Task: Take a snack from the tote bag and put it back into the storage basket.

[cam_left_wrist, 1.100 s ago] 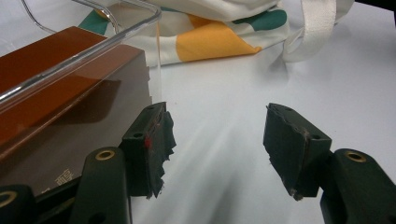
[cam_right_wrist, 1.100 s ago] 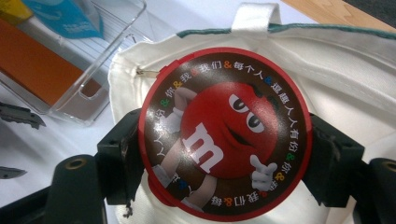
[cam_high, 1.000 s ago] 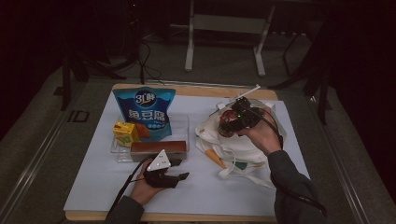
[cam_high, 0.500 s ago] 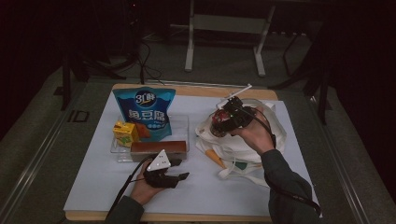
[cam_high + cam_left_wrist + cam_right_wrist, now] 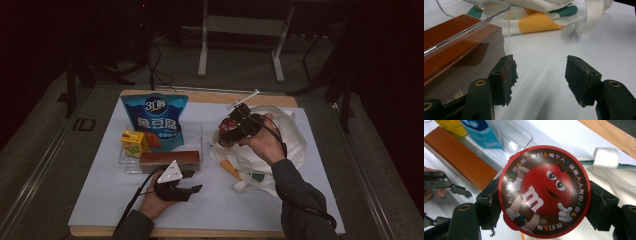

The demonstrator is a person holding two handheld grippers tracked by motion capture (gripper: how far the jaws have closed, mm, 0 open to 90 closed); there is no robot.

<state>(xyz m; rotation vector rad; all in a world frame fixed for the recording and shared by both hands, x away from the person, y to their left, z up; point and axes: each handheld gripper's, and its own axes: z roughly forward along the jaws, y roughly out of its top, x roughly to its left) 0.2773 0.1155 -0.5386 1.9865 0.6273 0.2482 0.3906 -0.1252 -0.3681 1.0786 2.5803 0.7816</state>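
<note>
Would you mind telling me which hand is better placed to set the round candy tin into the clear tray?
Right. Its claw already clamps the candy tin beside the clear tray; the left claw rests open and empty on the table.

One round candy tin, one blue snack bag, one yellow carton, one brown box, one clear tray, one cloth bag, two grippers.

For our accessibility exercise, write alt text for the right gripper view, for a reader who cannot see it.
A round red candy tub, its lid showing a red cartoon character, sits clamped between the two black jaws of the right tool. Behind it lie a clear plastic tray, an orange-brown box, a blue snack bag and a white cloth bag.
</note>
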